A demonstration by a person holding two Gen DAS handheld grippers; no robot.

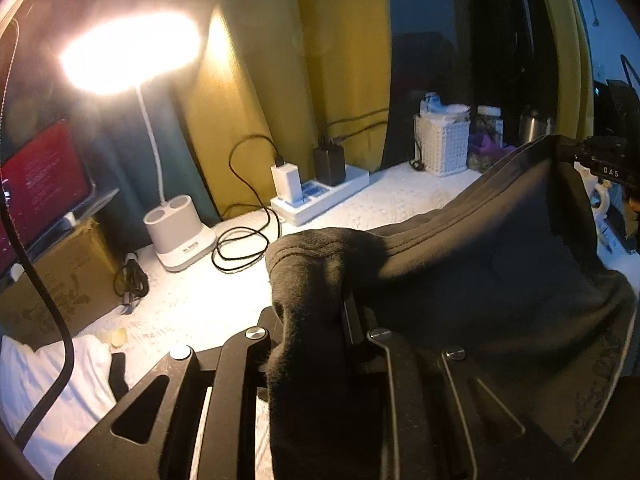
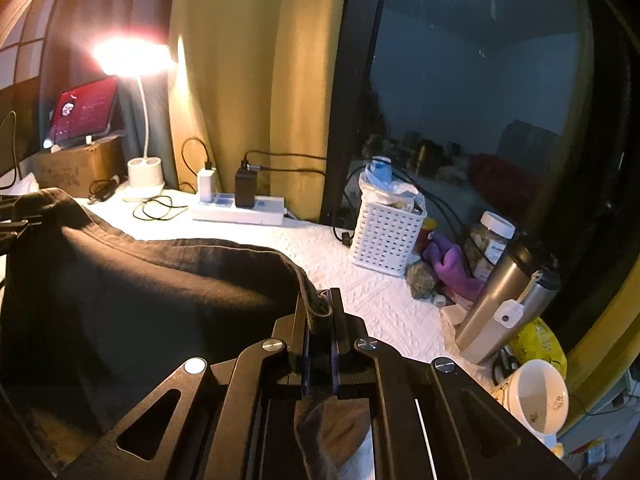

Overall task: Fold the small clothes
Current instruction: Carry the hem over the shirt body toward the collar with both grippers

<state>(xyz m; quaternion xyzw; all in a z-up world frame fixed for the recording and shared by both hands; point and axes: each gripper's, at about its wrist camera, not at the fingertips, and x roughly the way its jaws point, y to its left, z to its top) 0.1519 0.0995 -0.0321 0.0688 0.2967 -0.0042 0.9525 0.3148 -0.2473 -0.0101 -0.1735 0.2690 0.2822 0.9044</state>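
Note:
A black garment (image 1: 480, 264) hangs stretched between both grippers above a table with a white textured cover (image 1: 224, 292). My left gripper (image 1: 316, 300) is shut on a bunched corner of it, and the cloth drapes over and hides the fingertips. In the right wrist view my right gripper (image 2: 319, 304) is shut on the stitched hem of the black garment (image 2: 140, 304), which spreads away to the left. The right gripper (image 1: 596, 160) also shows at the far right of the left wrist view, pinching the other corner. The left gripper (image 2: 16, 220) is just visible at the left edge of the right wrist view.
A lit white desk lamp (image 1: 176, 240), a power strip (image 1: 320, 196) with chargers and cables, and a tablet on a cardboard box (image 1: 60, 280) line the back left. A white basket (image 2: 386, 238), jar, steel flasks (image 2: 508, 300) and white mug (image 2: 536, 396) crowd the right. Yellow curtains hang behind.

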